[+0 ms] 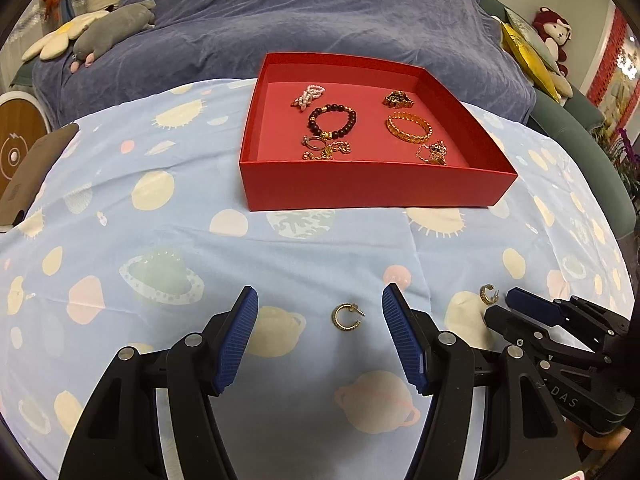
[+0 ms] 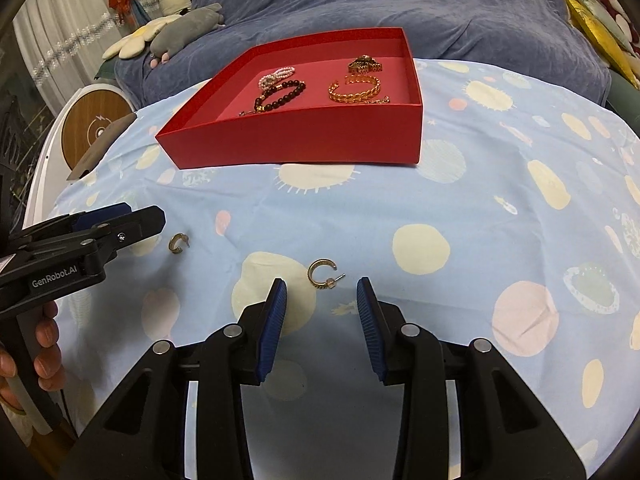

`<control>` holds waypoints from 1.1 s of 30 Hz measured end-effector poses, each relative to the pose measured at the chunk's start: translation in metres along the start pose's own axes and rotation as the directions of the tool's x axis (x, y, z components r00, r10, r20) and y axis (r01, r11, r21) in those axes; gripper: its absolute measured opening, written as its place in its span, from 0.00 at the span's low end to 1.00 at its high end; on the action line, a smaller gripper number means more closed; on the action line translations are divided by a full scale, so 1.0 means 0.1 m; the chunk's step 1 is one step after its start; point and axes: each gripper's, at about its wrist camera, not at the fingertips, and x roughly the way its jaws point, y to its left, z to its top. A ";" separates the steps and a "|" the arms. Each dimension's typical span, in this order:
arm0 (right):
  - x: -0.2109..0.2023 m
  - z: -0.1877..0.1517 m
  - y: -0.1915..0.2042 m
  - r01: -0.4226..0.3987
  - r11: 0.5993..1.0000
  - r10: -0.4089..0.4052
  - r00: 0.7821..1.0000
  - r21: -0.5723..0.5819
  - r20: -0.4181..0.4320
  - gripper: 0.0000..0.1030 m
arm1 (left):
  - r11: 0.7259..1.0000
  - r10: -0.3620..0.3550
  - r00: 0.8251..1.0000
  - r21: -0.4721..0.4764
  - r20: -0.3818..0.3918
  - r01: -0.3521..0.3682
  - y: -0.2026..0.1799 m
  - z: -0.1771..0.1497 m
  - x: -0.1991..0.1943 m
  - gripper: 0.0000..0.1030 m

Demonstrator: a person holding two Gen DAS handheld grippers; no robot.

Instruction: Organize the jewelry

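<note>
blue planet-print cloth (image 1: 160, 248) spread under everything | red box (image 1: 360, 188) at far middle, holding bracelets and chains | left gripper (image 1: 320, 312) spread wide, one gold hoop earring (image 1: 347, 317) flat between its tips, untouched | right gripper (image 2: 322, 300) likewise spread, second hoop earring (image 2: 322, 274) just ahead of its tips

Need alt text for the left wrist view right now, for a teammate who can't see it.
The open left tongs frame a gold hoop earring lying on a blue planet-print cloth. A second hoop earring lies to the right, by the right tongs. Beyond, a red box holds bracelets and other jewelry.
</note>
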 end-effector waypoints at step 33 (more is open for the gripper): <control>0.00 0.07 -0.01 0.015 1.000 -0.014 0.999 -0.017 0.031 0.19 | 0.996 0.013 0.999 0.094 -0.033 -0.010 -0.21 -0.12 0.24 0.45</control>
